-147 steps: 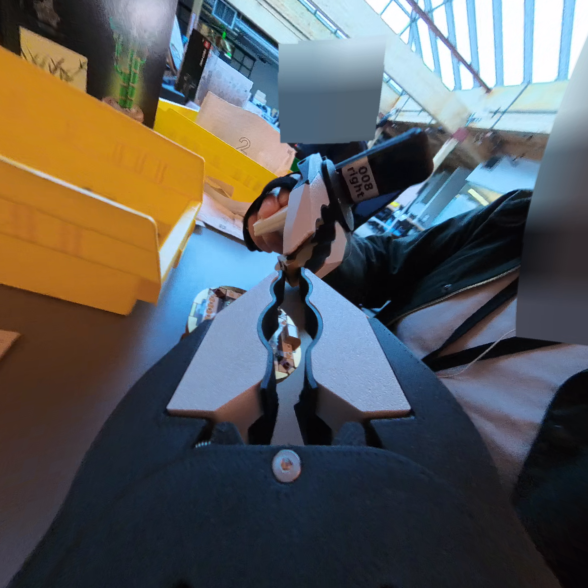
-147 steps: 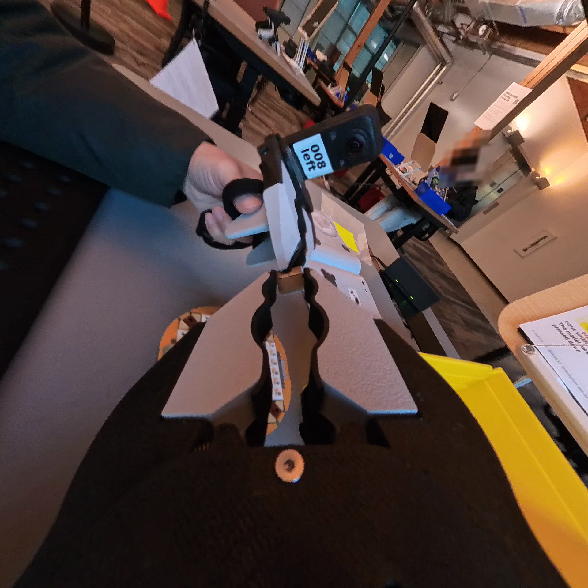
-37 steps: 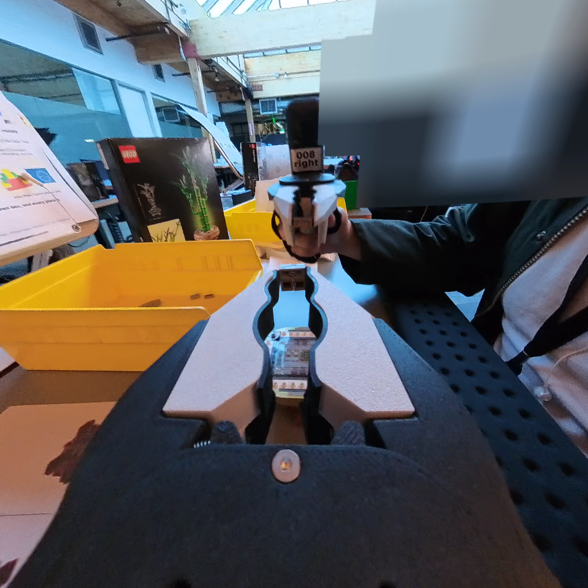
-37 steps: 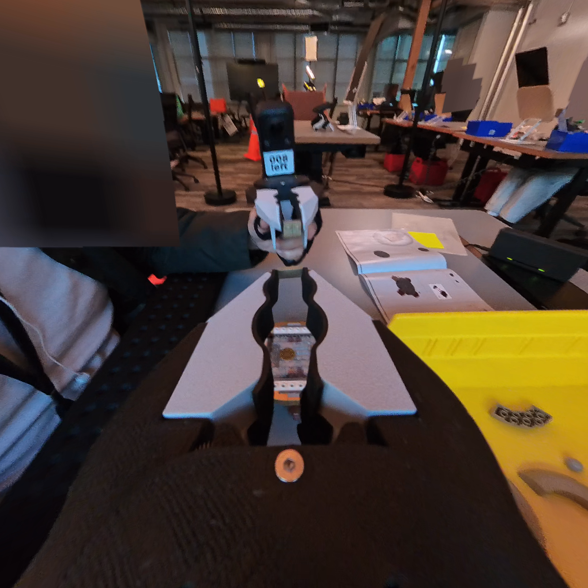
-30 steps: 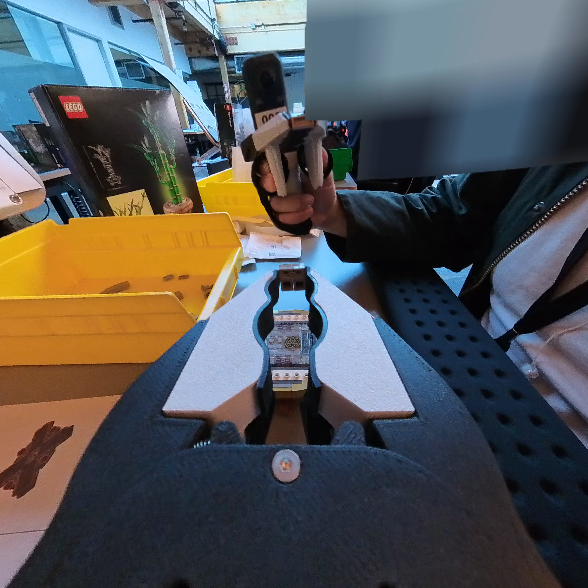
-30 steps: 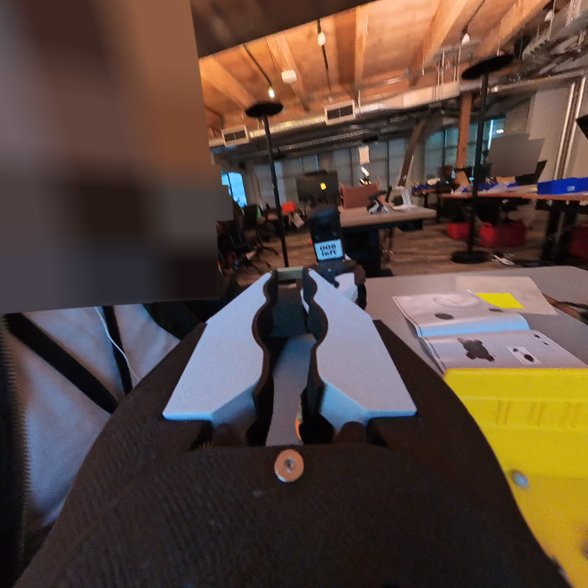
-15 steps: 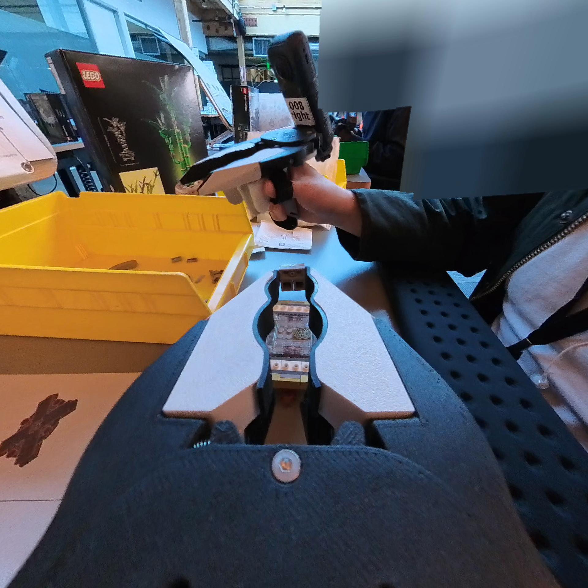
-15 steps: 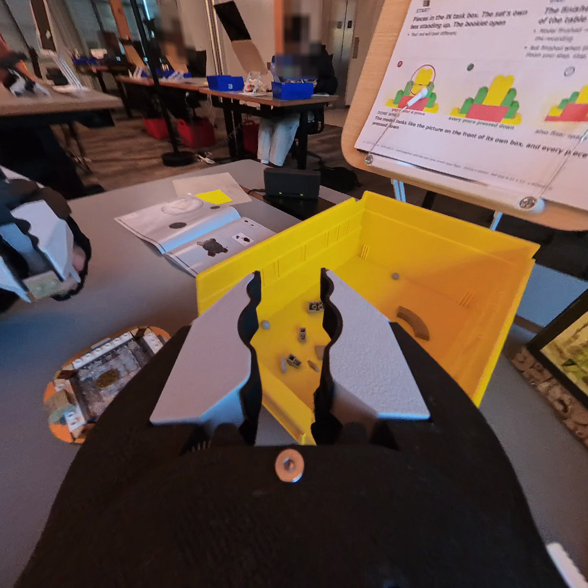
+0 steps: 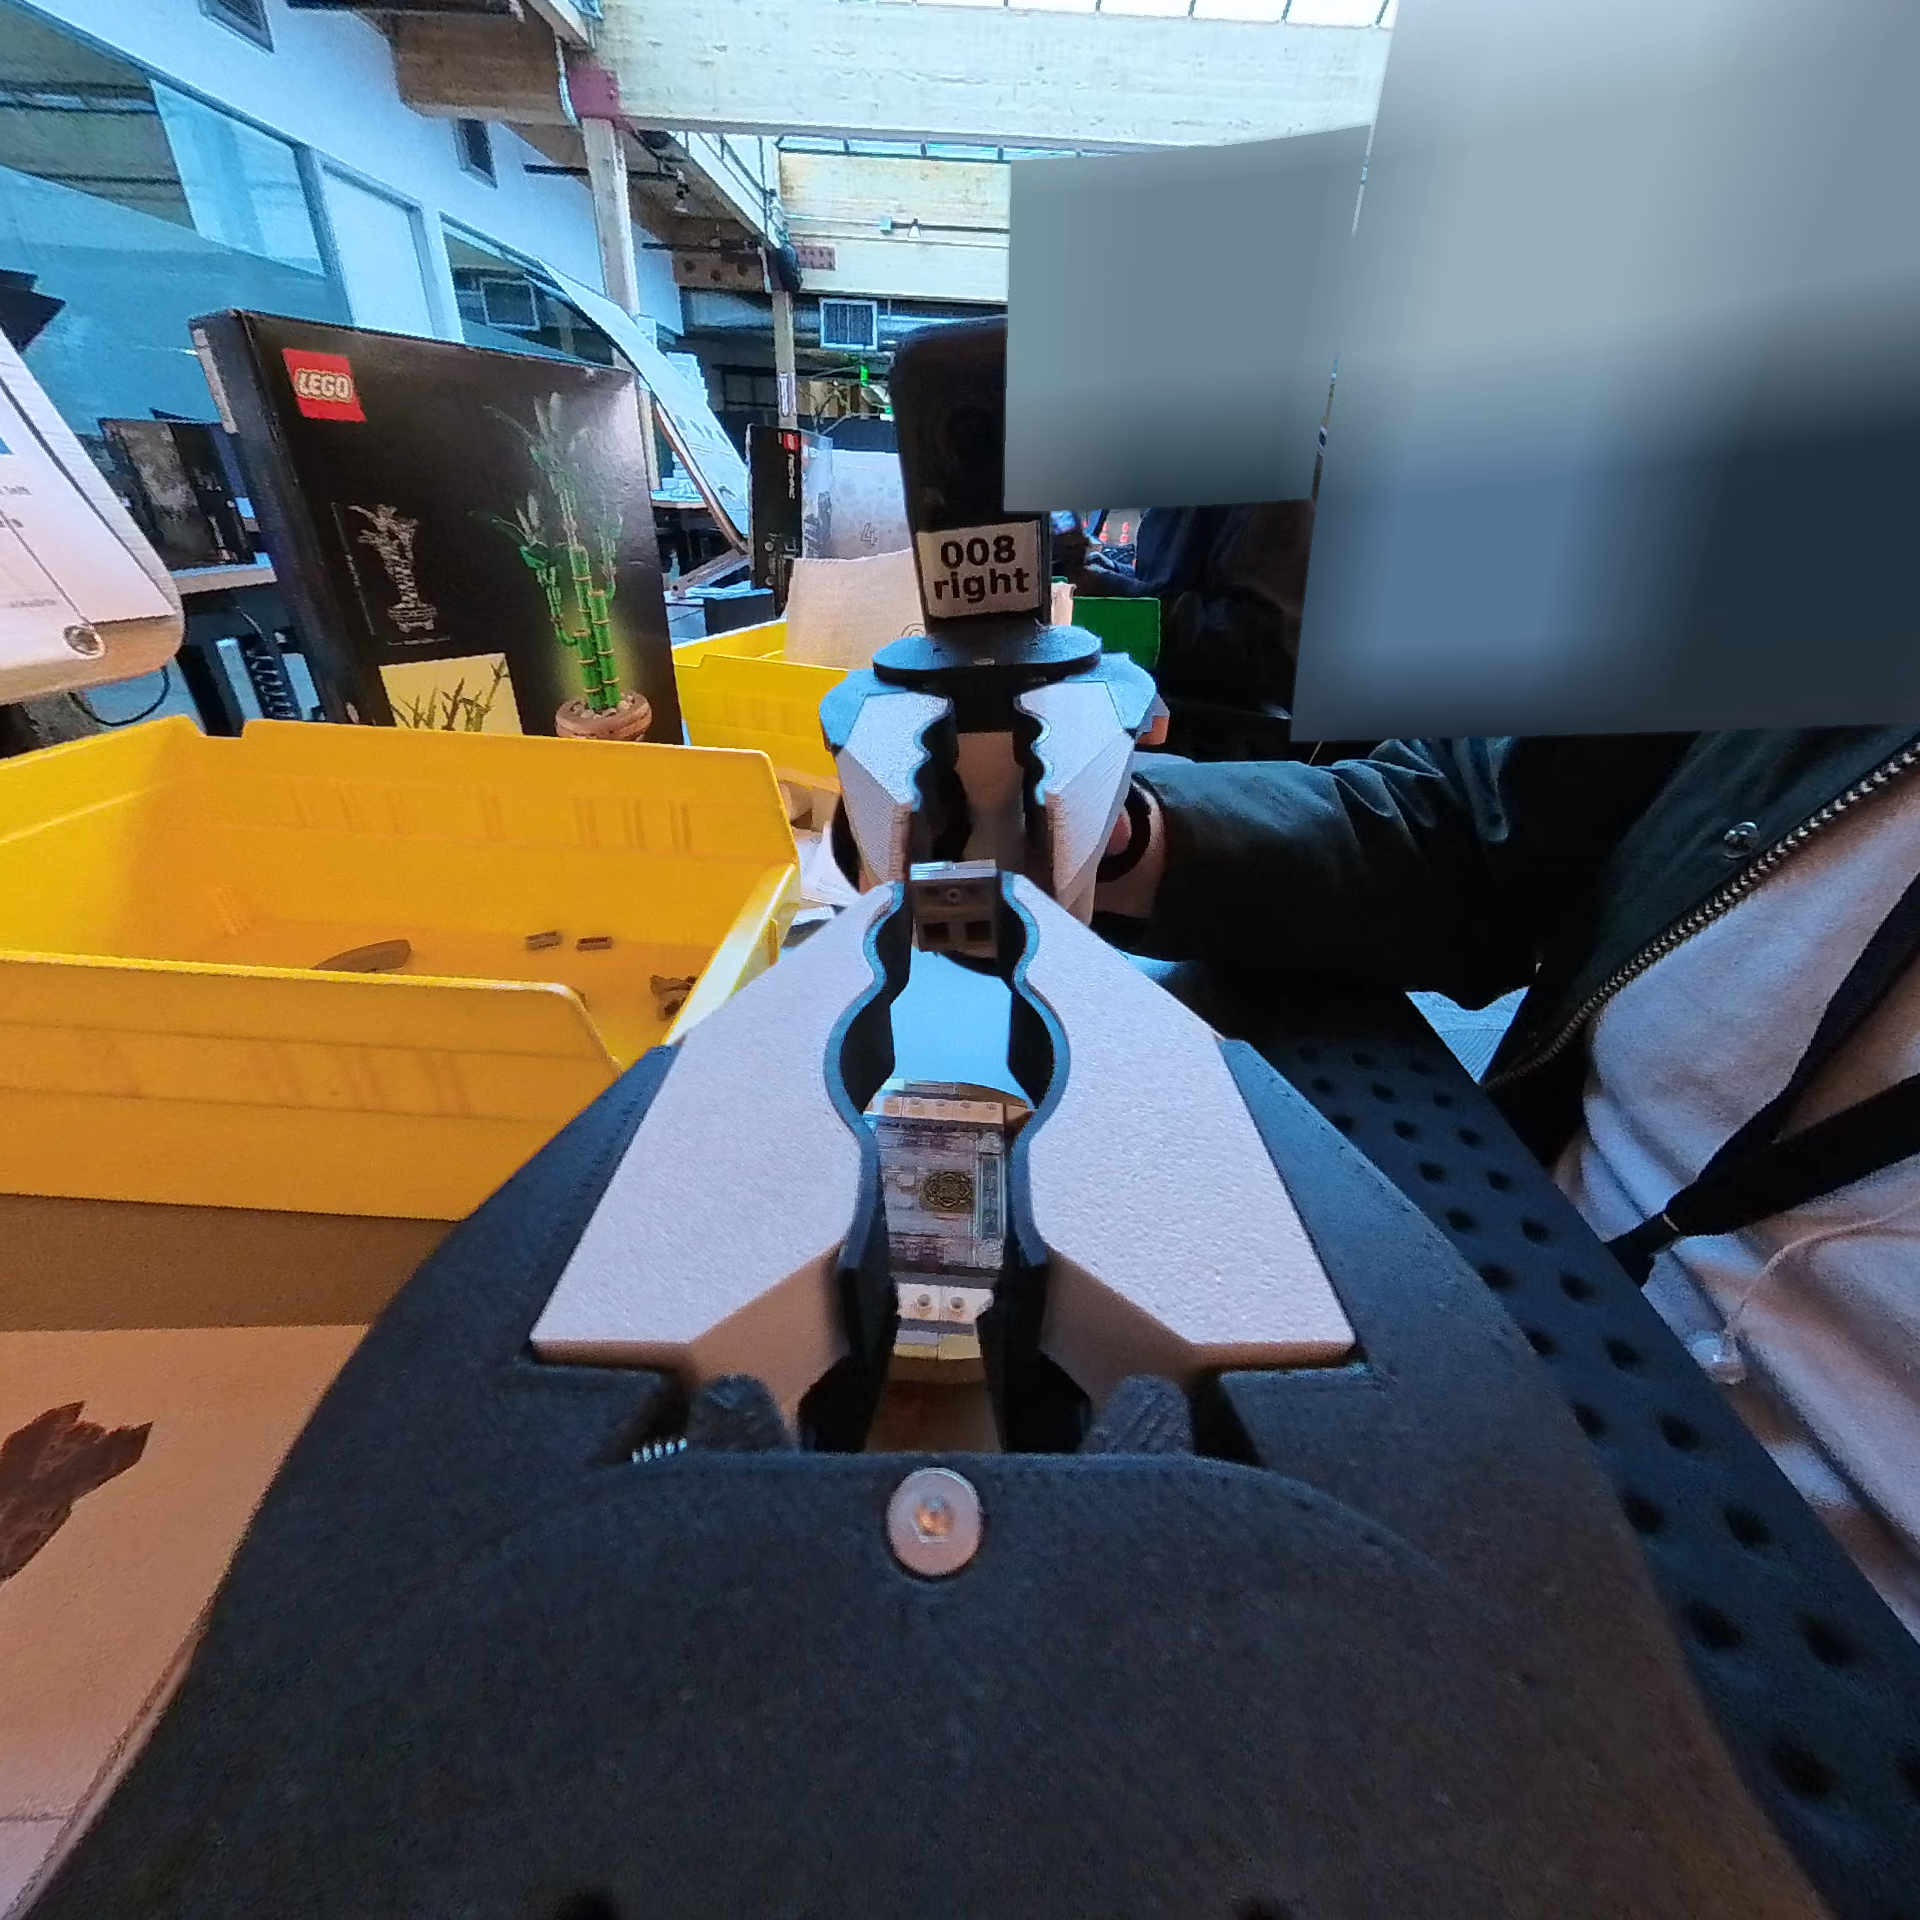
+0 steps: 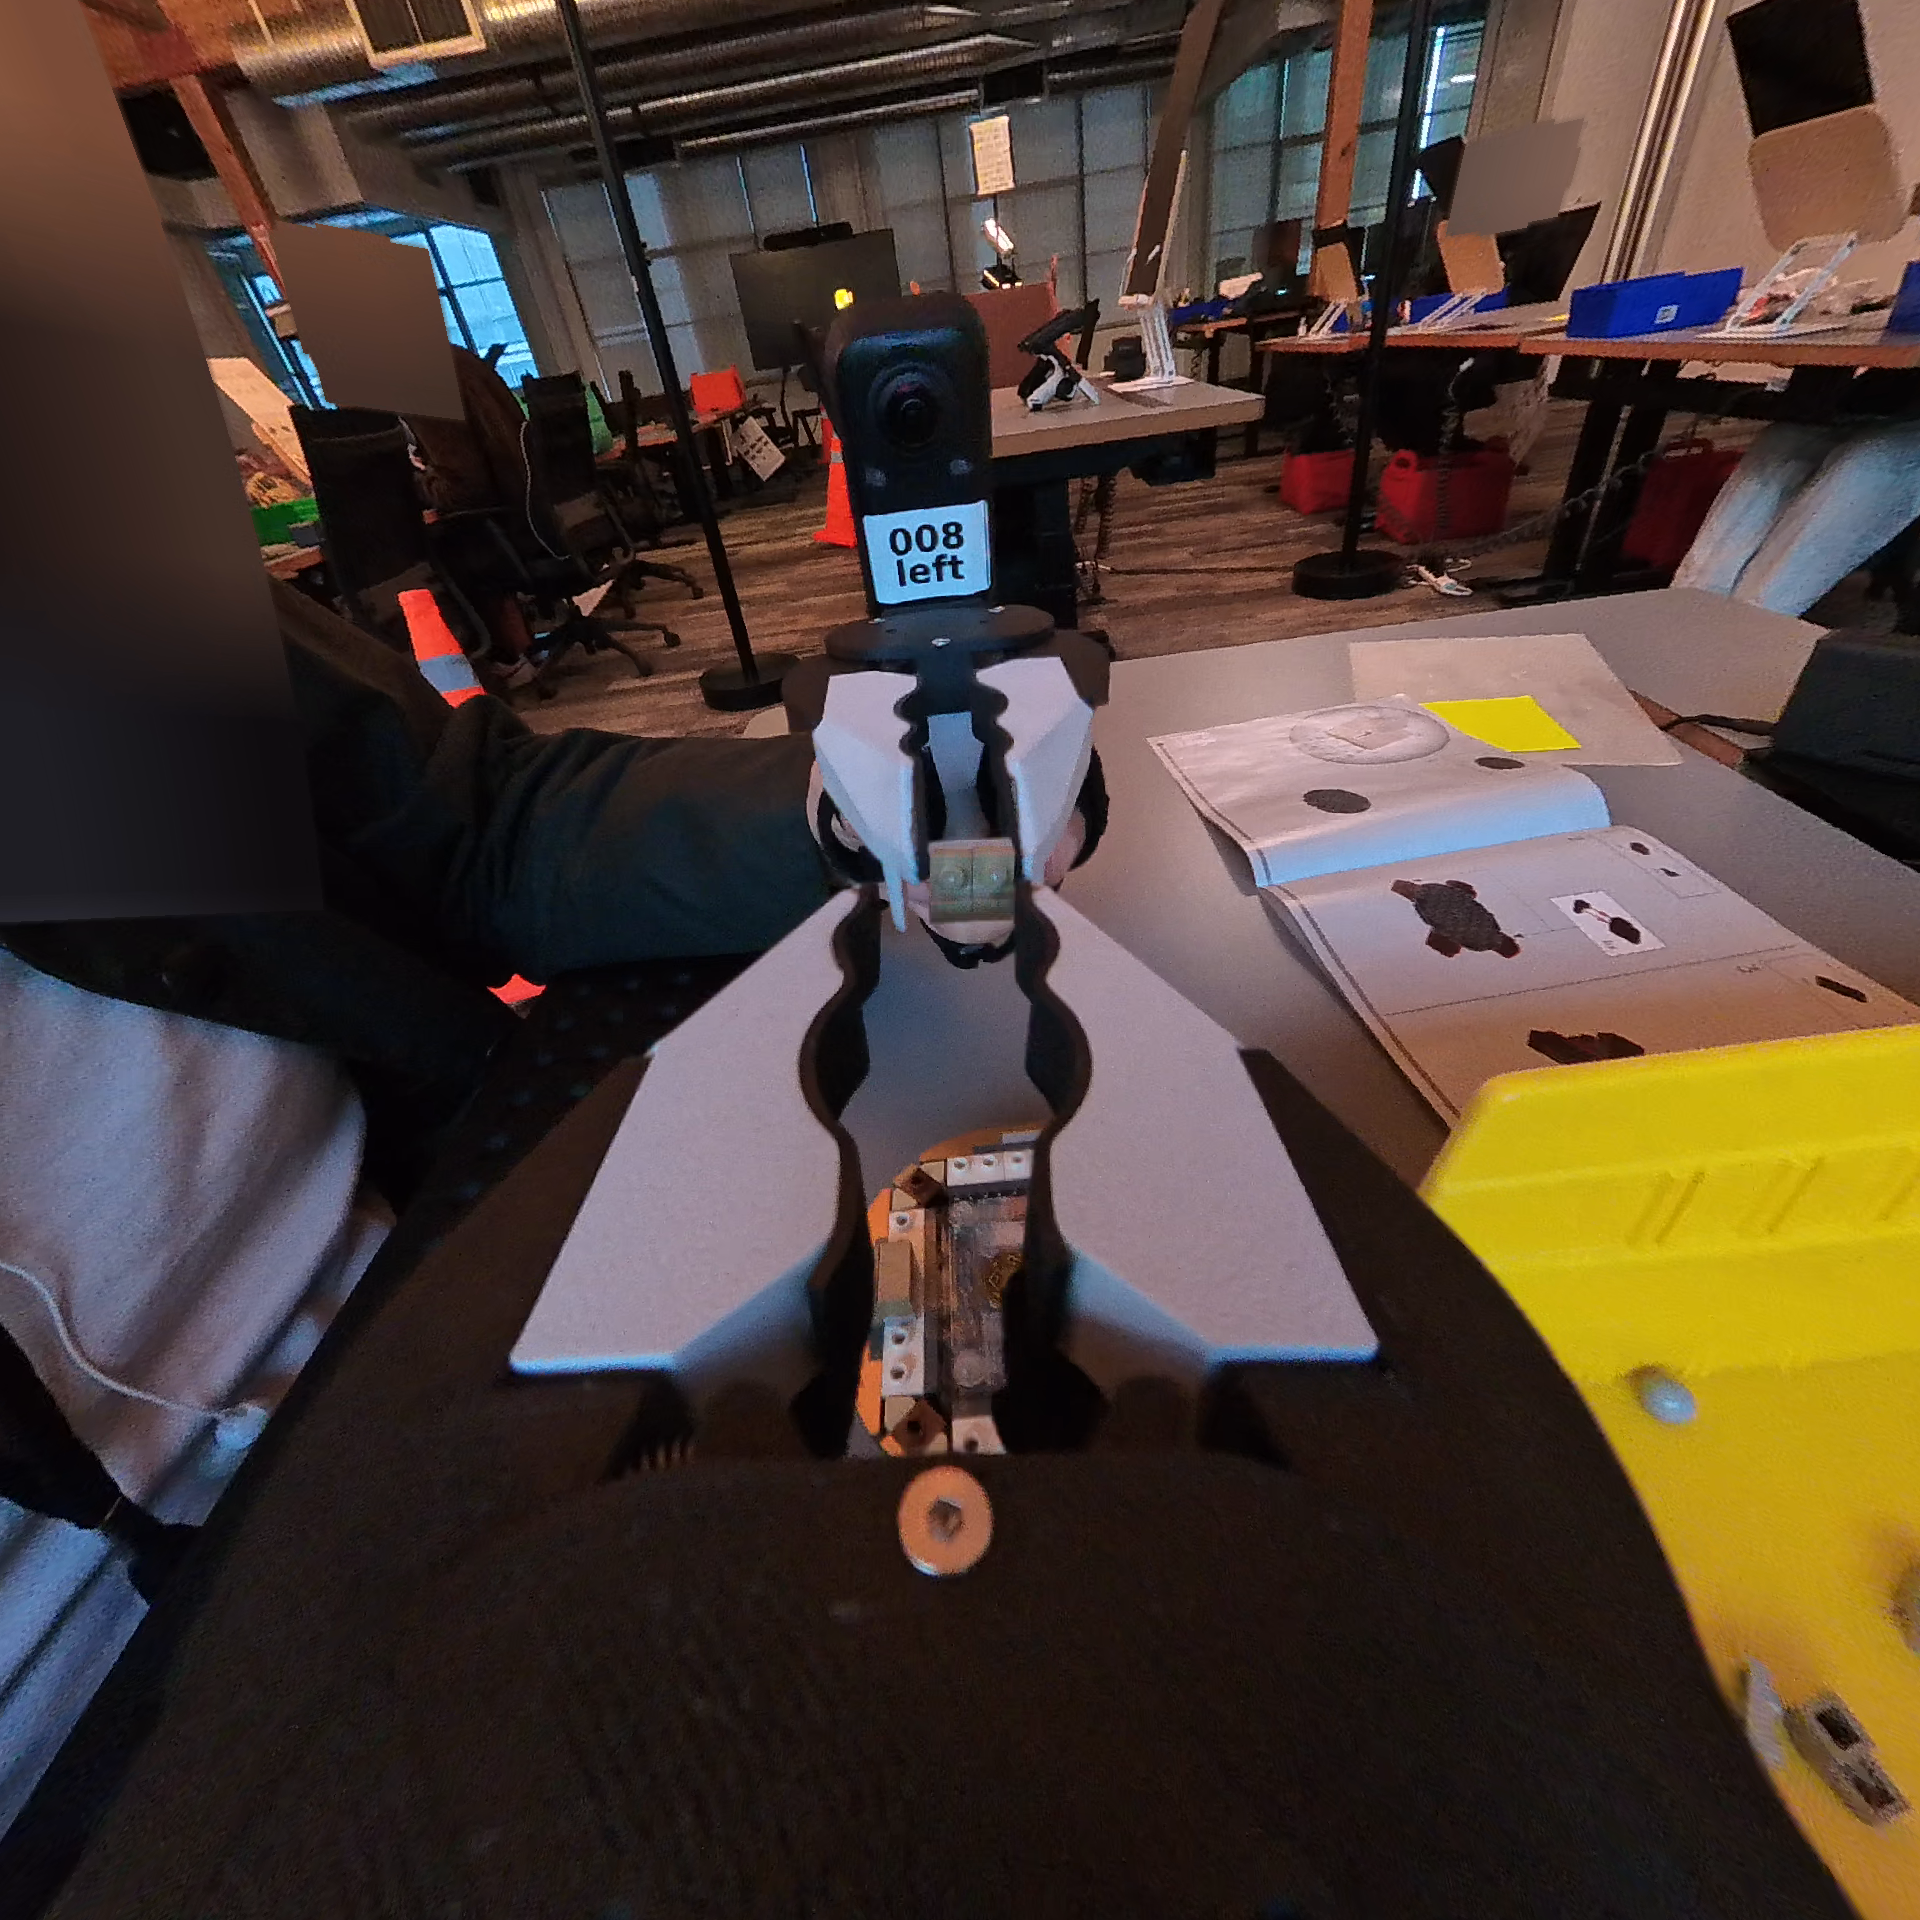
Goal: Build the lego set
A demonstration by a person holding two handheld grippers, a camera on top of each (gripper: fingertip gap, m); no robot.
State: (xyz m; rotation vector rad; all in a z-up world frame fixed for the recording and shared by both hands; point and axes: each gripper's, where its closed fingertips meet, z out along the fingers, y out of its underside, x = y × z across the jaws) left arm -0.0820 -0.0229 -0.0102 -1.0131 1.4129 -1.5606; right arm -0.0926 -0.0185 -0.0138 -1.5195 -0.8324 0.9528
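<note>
Your left gripper [image 9: 956, 914] is clamped on a small tan brick [image 10: 971, 881], pinched at the very tips by its two short ends, with the studs facing your right gripper [image 10: 940, 914] and the hollow underside facing back toward your left hand. Your right gripper's tongs stand apart and hold nothing, just short of the brick. The round base build [image 10: 940, 1283] lies flat on the grey table [image 10: 1164, 914] below both tools, and more loose parts sit in the yellow bin [image 9: 416, 831] beside it. The brick looks light, rigid and smooth-sided, so it will likely twist or pop out if pressed off-axis. Keep the grip square on the flat side walls, not the studs. The base is likely to slide on the table when you press down, so steady its rim with the free tongs.
</note>
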